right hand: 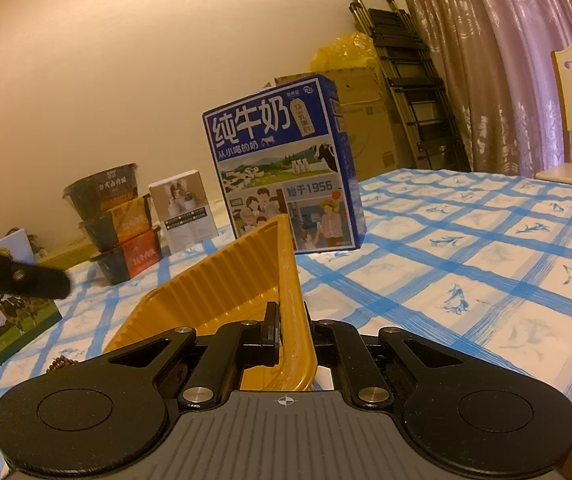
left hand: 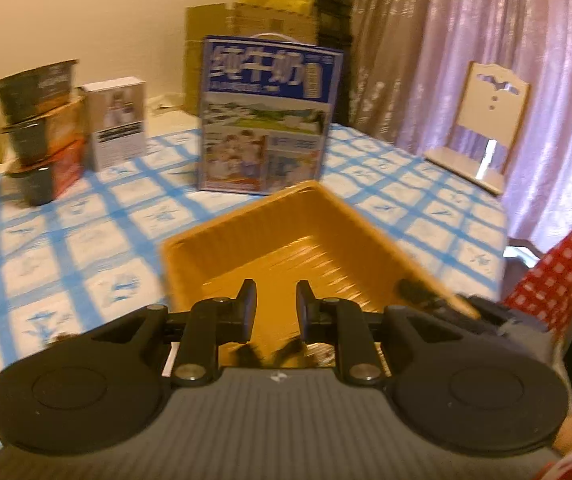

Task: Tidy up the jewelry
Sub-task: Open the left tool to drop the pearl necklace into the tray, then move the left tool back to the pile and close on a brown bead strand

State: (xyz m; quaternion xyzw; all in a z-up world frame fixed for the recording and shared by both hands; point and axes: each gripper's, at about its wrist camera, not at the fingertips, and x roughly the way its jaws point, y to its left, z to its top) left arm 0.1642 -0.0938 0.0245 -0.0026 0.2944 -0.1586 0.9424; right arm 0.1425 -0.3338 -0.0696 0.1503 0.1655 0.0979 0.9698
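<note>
1. Table (right hand: 486, 264): covered with a blue-and-white checked cloth; it carries every item listed below.
2. Milk carton (right hand: 282, 164): blue, upright, at 12 o'clock from the tray in both views and standing apart from it.
3. Yellow tray (left hand: 222, 256): ribbed plastic, tilted, with its right-hand wall raised. In the left wrist view it fills the centre with its hollow facing the camera. Dark blurred pieces (left hand: 282, 350) lie on its floor at 6 o'clock; what kind they are cannot be told.
4. Stacked food tubs (right hand: 114, 224): three, at 10 o'clock from the tray, with a small white box (right hand: 184, 210) just beside them at their 3 o'clock.
5. Right gripper (right hand: 290, 332): jaws pinch the tray's near wall, pads pressed on both faces.
6. Left gripper (left hand: 276, 304): jaws parted by a narrow gap over the tray's hollow, nothing between them.
7. Brown bead string (right hand: 62, 362): on the cloth at 8 o'clock, just outside the tray.
</note>
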